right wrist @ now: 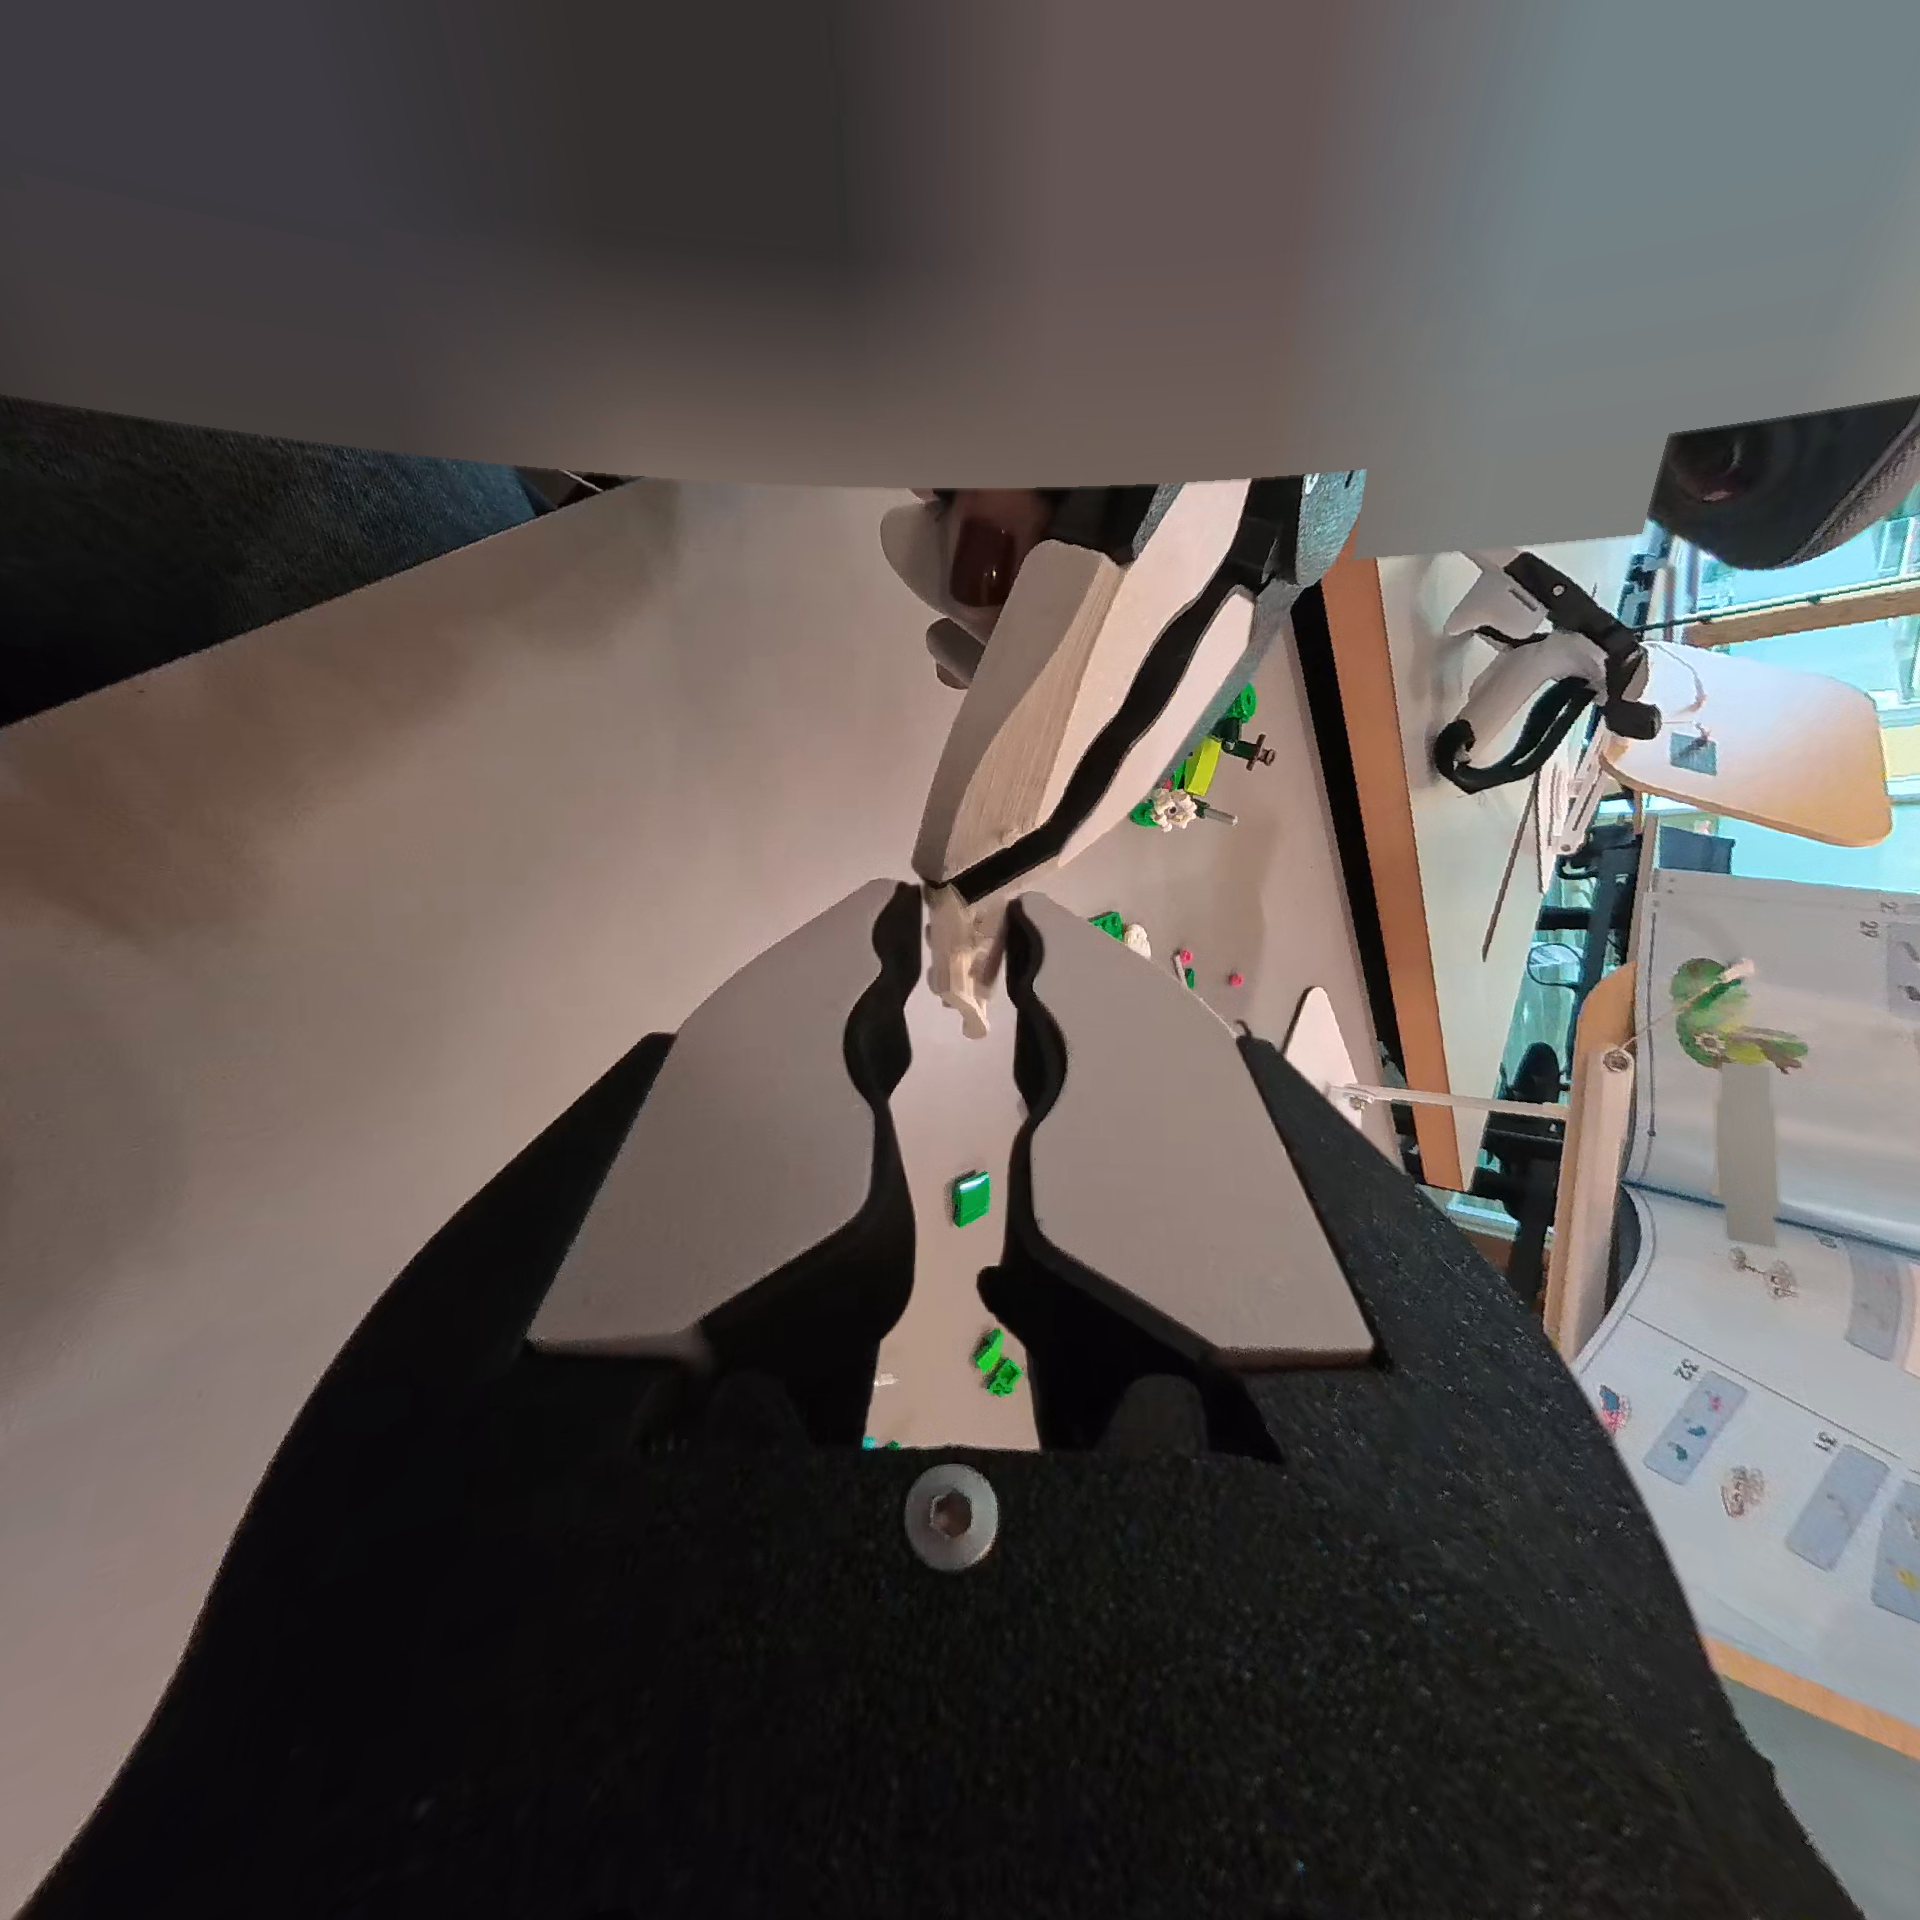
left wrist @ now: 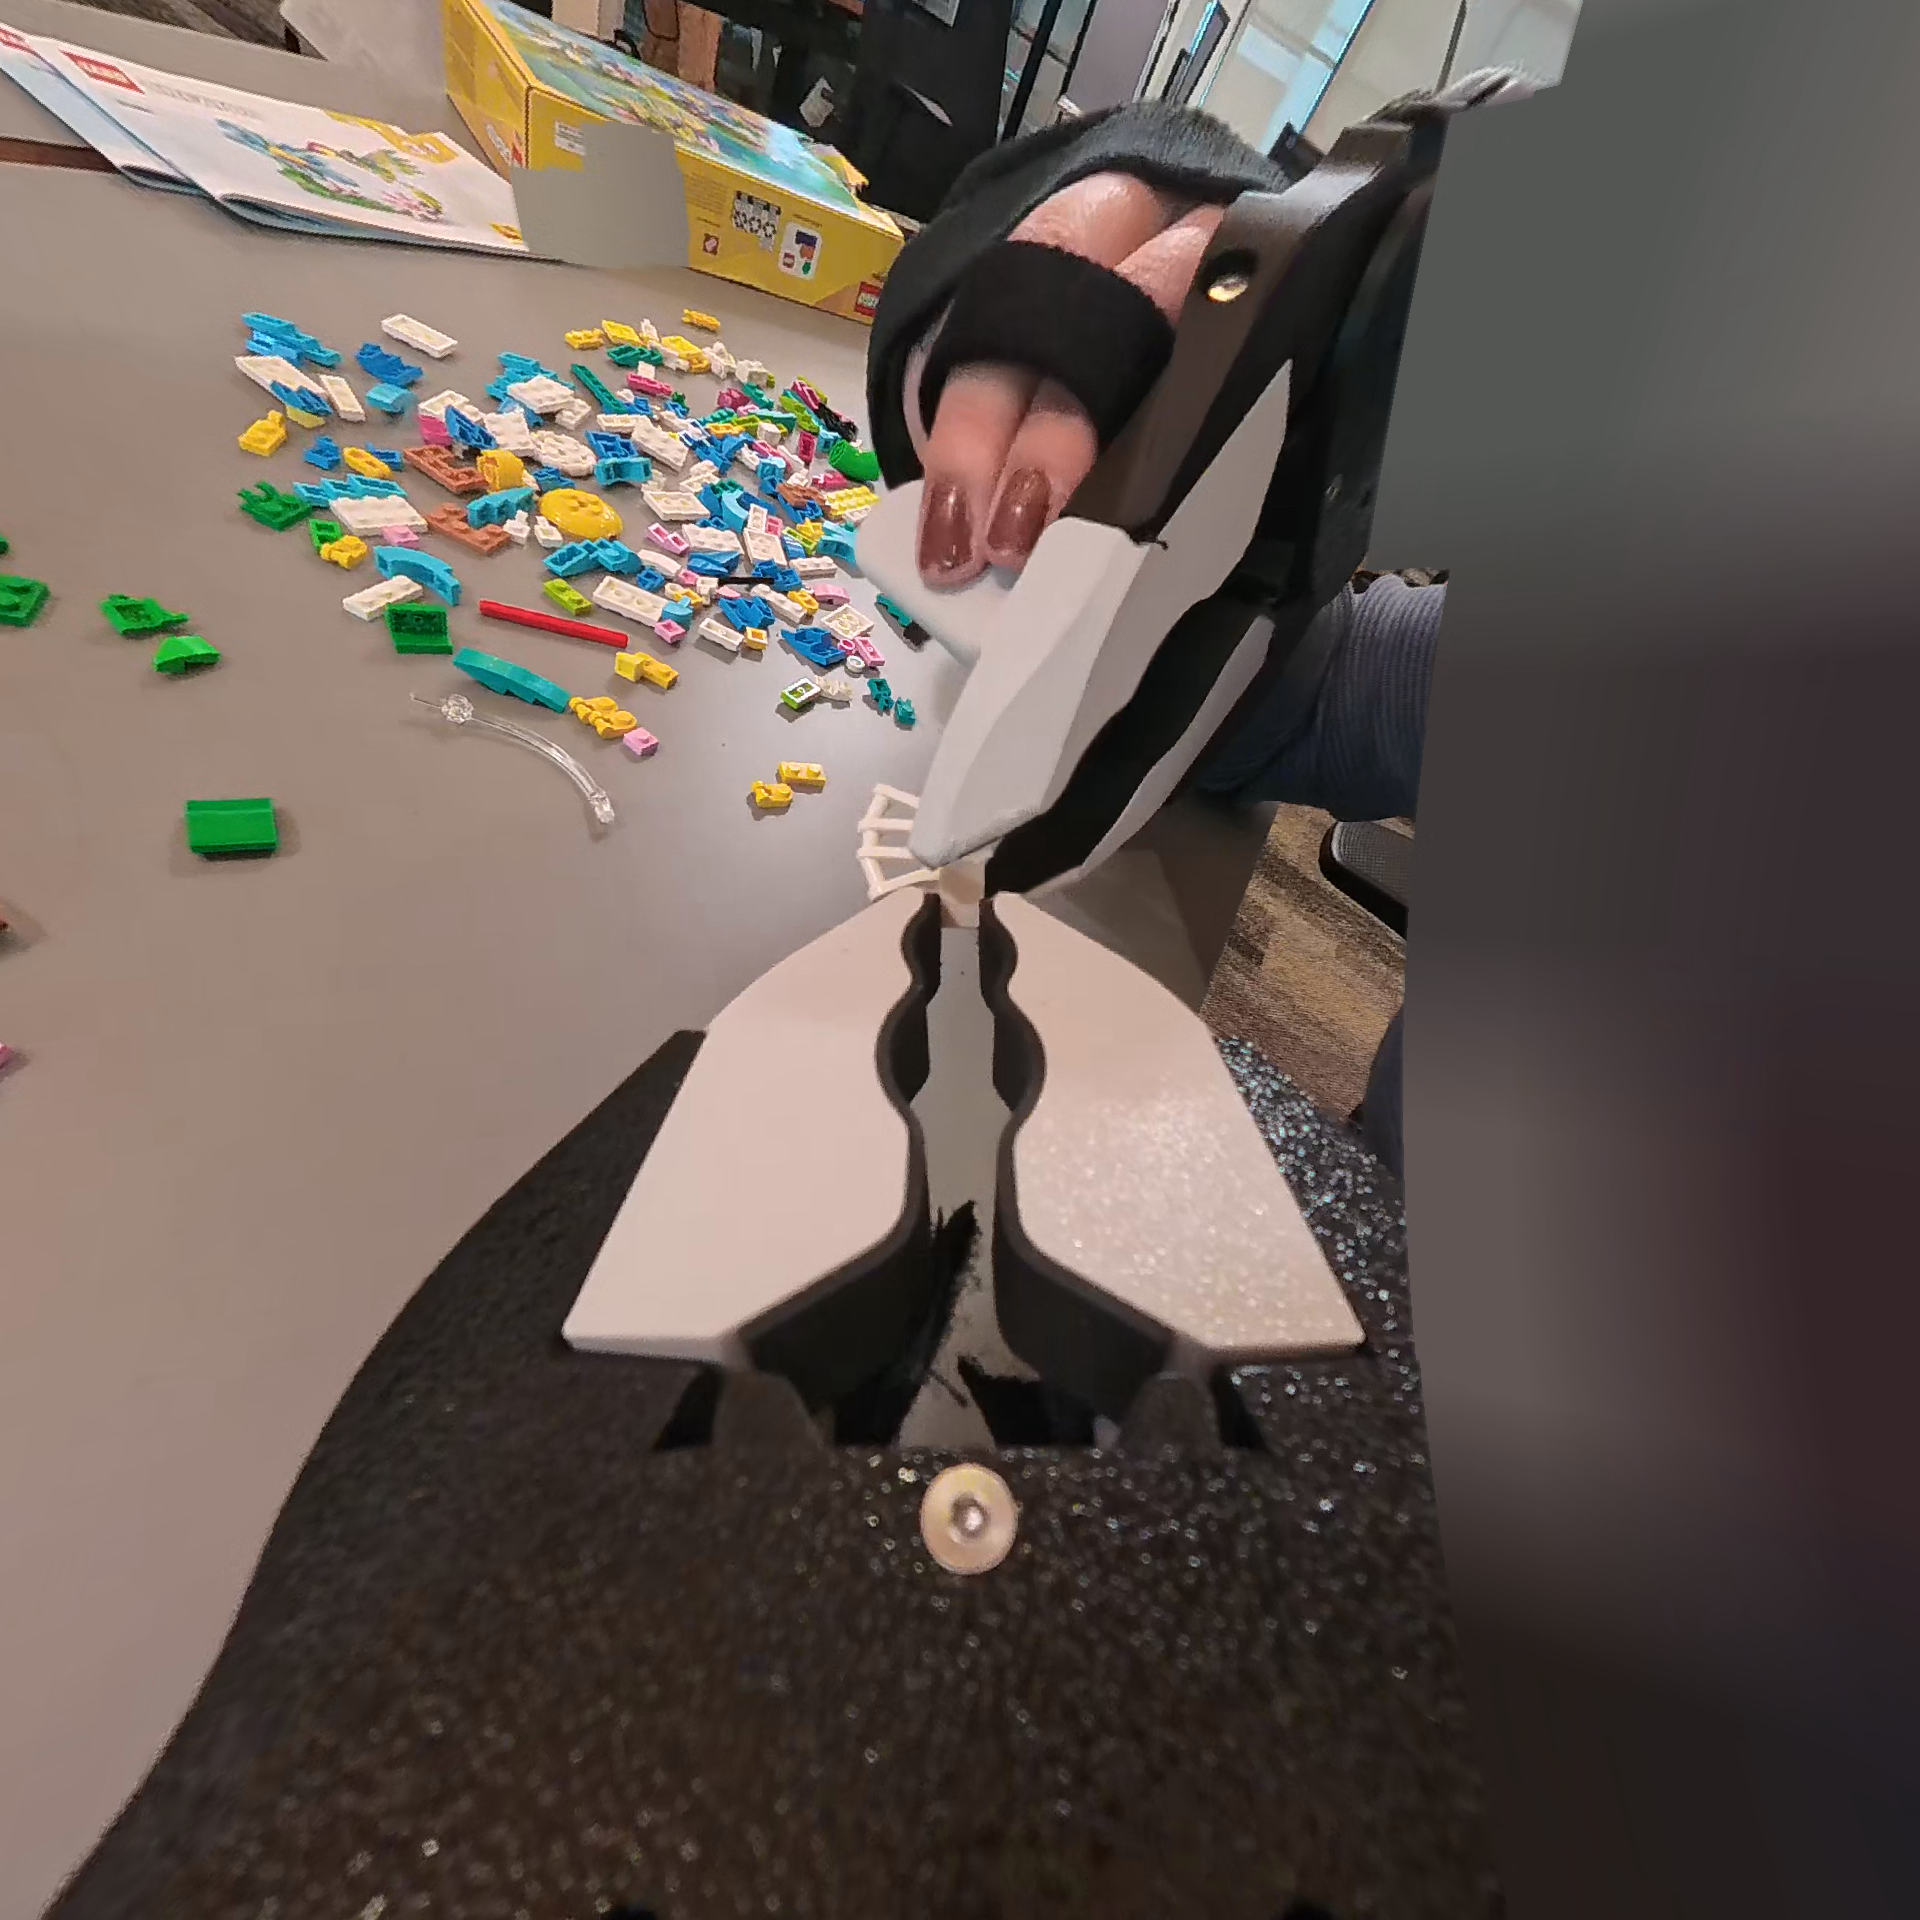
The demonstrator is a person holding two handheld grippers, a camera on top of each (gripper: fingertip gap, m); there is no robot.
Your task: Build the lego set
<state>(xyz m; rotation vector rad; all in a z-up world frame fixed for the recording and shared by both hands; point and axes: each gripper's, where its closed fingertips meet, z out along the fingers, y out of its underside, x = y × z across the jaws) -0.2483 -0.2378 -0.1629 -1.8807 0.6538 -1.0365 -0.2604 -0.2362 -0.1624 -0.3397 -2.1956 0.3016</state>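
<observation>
In the left wrist view my left gripper [left wrist: 958, 906] is shut on a small white Lego piece [left wrist: 961, 888] at its tips, above the grey table [left wrist: 416, 1039]. My right gripper [left wrist: 951, 857] comes down from the upper right, held by a gloved hand [left wrist: 1029, 332], and meets it tip to tip. It holds a white pronged piece [left wrist: 888, 842] that sticks out to the left. In the right wrist view my right gripper [right wrist: 961, 920] is shut on the white piece [right wrist: 961, 971], and the left gripper [right wrist: 935, 881] touches it from above. Where the two pieces join is hidden.
A pile of loose coloured bricks [left wrist: 623, 499] lies on the far table, with a red rod [left wrist: 551, 623], a clear curved piece [left wrist: 551, 758] and a green tile [left wrist: 229, 826] nearer. A yellow box [left wrist: 665, 187] and an instruction booklet [left wrist: 260, 135] lie behind. A small green build [right wrist: 1174, 805] stands near the table edge. My left and right fingertips are right by each other.
</observation>
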